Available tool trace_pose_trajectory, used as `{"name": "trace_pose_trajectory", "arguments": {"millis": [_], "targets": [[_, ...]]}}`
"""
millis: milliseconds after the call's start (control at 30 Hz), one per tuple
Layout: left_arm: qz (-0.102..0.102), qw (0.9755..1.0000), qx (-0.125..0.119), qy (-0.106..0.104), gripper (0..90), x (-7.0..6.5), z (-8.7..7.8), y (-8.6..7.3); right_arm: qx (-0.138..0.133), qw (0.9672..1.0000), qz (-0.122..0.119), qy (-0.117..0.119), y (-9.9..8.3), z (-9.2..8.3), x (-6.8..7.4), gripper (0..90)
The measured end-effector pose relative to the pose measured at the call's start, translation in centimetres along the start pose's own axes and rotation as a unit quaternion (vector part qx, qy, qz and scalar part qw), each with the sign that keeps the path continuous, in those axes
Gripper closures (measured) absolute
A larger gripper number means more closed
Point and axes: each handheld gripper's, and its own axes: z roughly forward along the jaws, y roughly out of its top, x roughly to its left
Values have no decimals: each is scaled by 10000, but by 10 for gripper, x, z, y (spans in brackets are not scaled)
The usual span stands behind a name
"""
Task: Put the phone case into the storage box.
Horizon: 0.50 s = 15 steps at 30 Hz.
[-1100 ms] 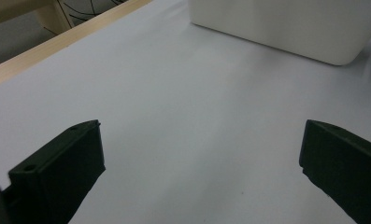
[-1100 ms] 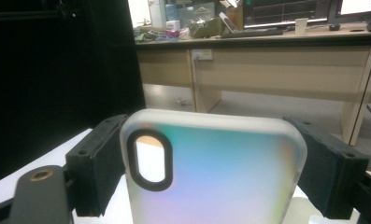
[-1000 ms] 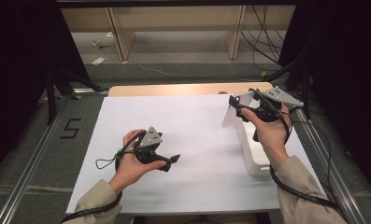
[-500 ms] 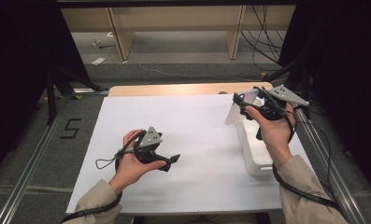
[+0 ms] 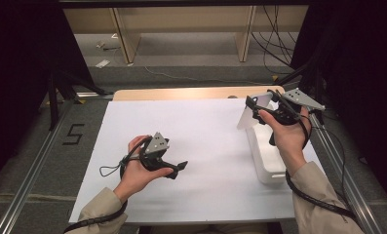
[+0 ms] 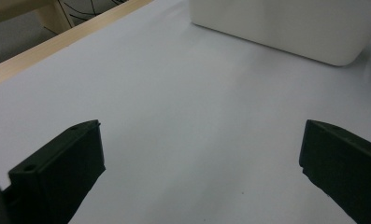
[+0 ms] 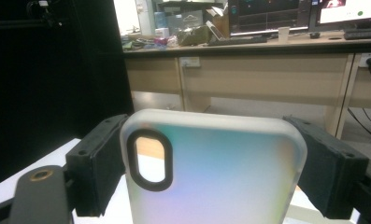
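The surface (image 5: 201, 122) is a wide, matte white sheet over a pale wooden top whose far edge shows as a tan strip; its plain, even finish probably serves to set small things off clearly. Toward the person's right stands a white bin (image 5: 266, 168), smooth plastic with rounded corners and a thick rim, open at the top and, by the look of it, the place from which things are taken or into which they go. Above its far end the right hand-held gripper (image 5: 253, 106) is raised off the surface, its jaws pinching a phone case (image 7: 211, 172) by its two long edges, one pad on each side, a grip across the narrow width that likely keeps the flat shell from twisting. The phone case is a thin, rounded-corner shell, frosted and translucent with a faint rainbow sheen, and it has a dark-rimmed oval camera cut-out near one top corner; in the high view it reads as a pale, tilted slab held over the bin. The left hand-held gripper (image 5: 179, 168) lies low over the bare sheet well apart from the bin, its blocky black jaws spread wide with nothing between them, seemingly waiting.
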Motion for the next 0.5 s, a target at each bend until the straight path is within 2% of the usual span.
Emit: {"name": "trace_pose_trajectory", "arguments": {"millis": [500], "targets": [[0, 10000, 1, -4, 0, 0, 0, 0, -40, 9999, -37, -125, 2, -3, -6, 186]]}}
